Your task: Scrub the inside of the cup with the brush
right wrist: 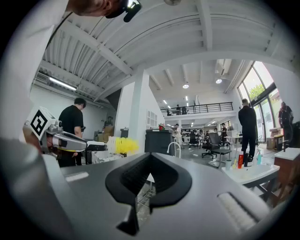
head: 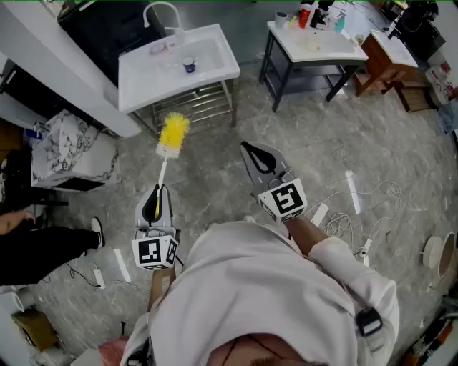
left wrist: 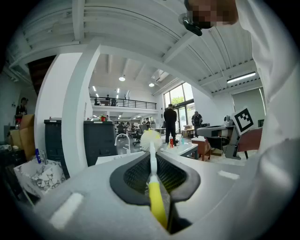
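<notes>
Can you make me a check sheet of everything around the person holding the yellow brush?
Surface: white sink table, tap at the back.
Job's things: cup stands in the basin; yellow brush is in the air, apart from the cup.
Clutter: bottles on a second white table.
Tools: left tool shut on the brush handle; right tool shut, empty.
Cables: white cables loose on the floor.
Surroundings: wooden table; another person's leg at left.
</notes>
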Available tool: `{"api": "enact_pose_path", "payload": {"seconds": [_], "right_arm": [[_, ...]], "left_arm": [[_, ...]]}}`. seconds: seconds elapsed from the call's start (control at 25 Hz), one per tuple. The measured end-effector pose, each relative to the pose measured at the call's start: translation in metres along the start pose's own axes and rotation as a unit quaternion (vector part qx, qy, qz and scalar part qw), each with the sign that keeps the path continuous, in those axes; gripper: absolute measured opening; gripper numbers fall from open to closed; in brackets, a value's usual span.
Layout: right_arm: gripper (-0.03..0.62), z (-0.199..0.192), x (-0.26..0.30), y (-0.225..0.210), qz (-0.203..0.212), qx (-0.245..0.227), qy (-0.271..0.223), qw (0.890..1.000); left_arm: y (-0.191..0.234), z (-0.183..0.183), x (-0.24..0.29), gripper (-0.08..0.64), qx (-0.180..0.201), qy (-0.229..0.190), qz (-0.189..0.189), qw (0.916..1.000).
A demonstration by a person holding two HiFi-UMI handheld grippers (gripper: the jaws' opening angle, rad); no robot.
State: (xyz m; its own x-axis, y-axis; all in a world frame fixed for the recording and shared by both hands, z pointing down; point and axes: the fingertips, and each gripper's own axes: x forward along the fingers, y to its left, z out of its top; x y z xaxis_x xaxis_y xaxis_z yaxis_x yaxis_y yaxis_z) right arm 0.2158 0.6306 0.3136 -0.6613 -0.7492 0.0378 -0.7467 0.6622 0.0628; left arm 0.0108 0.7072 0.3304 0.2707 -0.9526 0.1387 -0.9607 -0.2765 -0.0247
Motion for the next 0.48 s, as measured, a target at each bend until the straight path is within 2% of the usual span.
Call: {"api": "enact_pose_path", "payload": {"seconds": [0.48], "right_arm": [[0.003, -0.006, -0.002, -0.016, 0.015, 0.015, -0.002, 1.000]], "left_arm": [[-0.012, -0.001, 0.013, 0.046, -0.007, 0.005, 0.010, 0.9999]]}}
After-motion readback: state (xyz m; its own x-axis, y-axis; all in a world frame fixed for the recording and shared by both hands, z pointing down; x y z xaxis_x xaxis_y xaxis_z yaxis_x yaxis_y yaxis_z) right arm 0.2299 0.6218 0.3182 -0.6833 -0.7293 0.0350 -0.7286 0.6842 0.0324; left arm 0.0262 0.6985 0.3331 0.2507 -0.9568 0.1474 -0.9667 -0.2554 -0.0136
